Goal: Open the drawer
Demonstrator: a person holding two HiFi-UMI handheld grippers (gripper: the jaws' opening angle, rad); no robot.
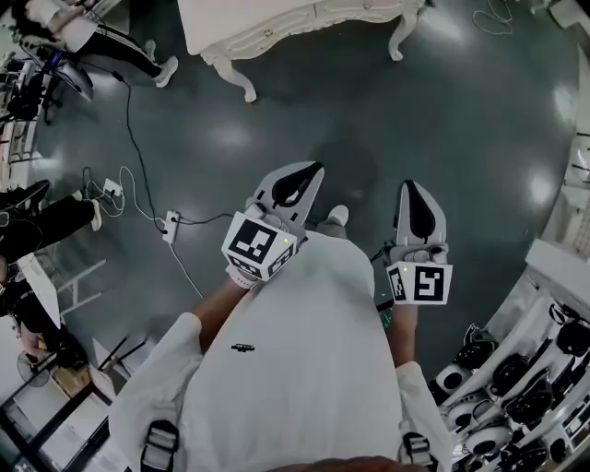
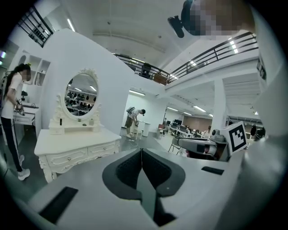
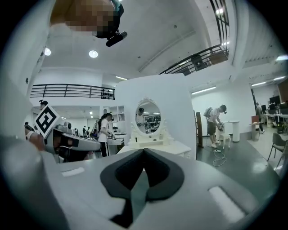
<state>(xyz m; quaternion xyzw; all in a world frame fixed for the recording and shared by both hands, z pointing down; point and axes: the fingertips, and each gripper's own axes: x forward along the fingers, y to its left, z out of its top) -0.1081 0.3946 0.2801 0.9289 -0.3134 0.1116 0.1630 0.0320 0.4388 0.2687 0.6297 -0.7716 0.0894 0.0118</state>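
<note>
A white carved dressing table [image 1: 277, 28] stands far ahead across the dark floor. In the left gripper view it shows at the left with an oval mirror [image 2: 82, 96] and two knobbed drawers [image 2: 67, 157], both pushed in. The right gripper view has the dressing table [image 3: 157, 144] small and straight ahead. My left gripper [image 1: 313, 168] and right gripper [image 1: 408, 184] are held side by side in front of my body, well short of the table. Both are shut with nothing between the jaws, as the left gripper [image 2: 141, 150] and right gripper [image 3: 144, 150] show in their own views.
A power strip [image 1: 171, 226] with cables lies on the floor to the left. A person [image 2: 11, 121] stands beside the dressing table, another [image 2: 134, 119] bends over further back. Shelves with equipment [image 1: 516, 387] stand at the lower right. Open floor lies between me and the table.
</note>
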